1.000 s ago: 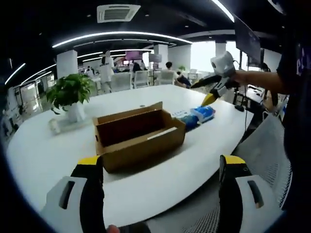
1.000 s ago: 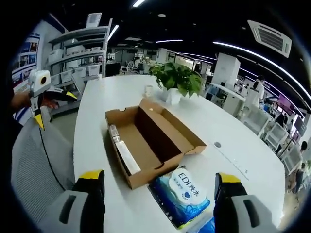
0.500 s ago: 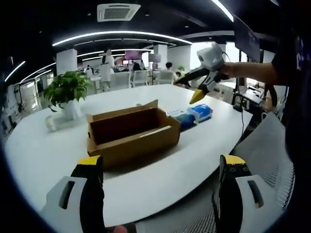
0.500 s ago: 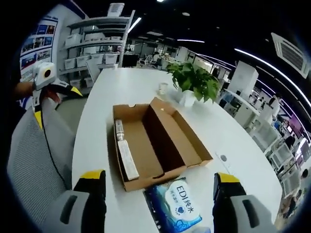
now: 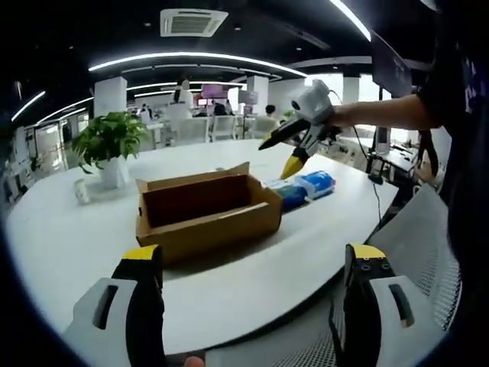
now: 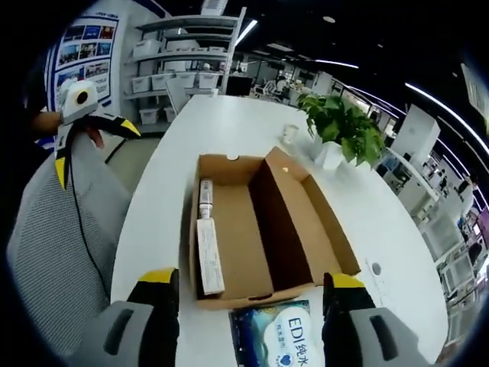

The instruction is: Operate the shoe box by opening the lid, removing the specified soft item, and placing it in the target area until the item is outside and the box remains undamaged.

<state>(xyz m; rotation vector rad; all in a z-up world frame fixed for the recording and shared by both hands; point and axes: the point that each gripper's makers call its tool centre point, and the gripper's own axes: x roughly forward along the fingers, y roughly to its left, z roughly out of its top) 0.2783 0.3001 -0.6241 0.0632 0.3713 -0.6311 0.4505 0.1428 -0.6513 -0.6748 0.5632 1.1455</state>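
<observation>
An open brown shoe box [image 5: 206,212] lies on the white table [image 5: 69,245], lid folded back. From above, the box [image 6: 260,222] holds a white label strip [image 6: 208,248] along its left wall; the rest of its inside looks bare. A blue soft wipes pack [image 6: 279,340] lies on the table just outside the box's near end, and beside the box [image 5: 306,186]. My right gripper [image 6: 249,279] hovers open above that end, and it hangs in the air [image 5: 276,157] over the pack. My left gripper [image 5: 254,256] is open, held back from the table edge [image 6: 92,149].
A potted plant [image 5: 111,141] and a small white cup [image 5: 82,191] stand at the far side of the table; the plant [image 6: 344,126] is beyond the box. A grey mesh chair [image 6: 53,229] sits at the table edge. Office desks and people are far behind.
My right gripper has risen and moved over the box's near end, looking more steeply down. The left gripper's view has shifted slightly. Box and wipes pack lie as before.
</observation>
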